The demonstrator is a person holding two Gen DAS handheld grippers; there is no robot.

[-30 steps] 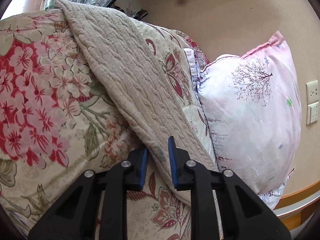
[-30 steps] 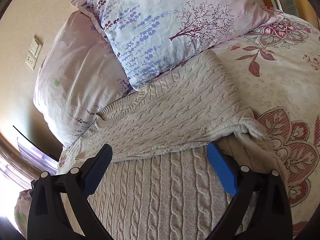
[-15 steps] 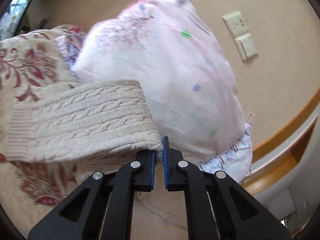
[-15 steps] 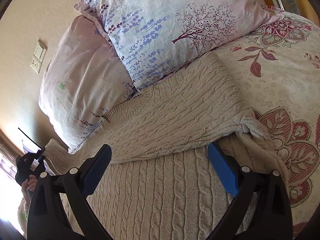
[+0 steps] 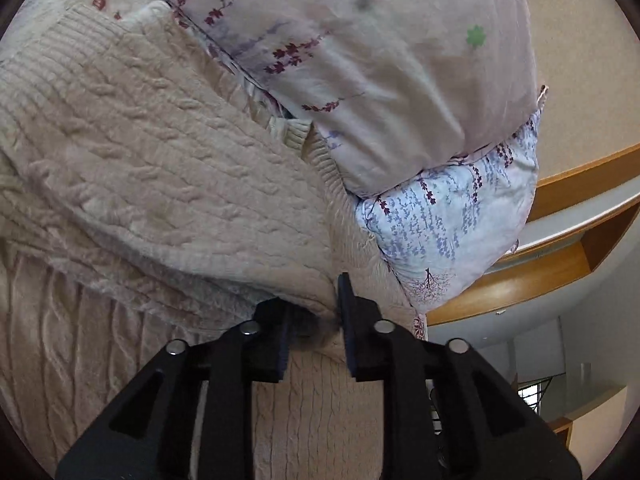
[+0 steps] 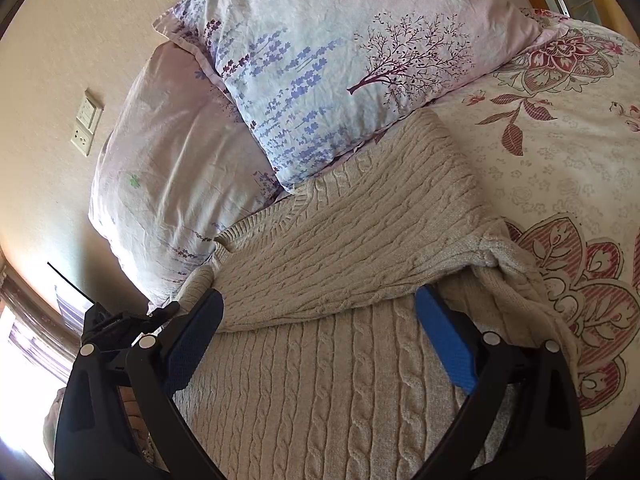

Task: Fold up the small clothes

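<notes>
Daylight pours in hard at eight o'clock of the right wrist view, blowing the window (image 6: 24,344) out to white. It warms the wall (image 6: 60,80) and leaves soft shadows under the pillows (image 6: 320,60). The left wrist view is dimmer and flatter, with the sweater (image 5: 160,160) slightly smeared. Both views bend strongly toward dark round rims.

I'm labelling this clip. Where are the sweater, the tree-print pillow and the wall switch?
sweater (image 6: 320,392), right wrist view, on the cable-knit body.
tree-print pillow (image 6: 352,52), right wrist view, on the middle of its face.
wall switch (image 6: 87,122), right wrist view, on the plate.
</notes>
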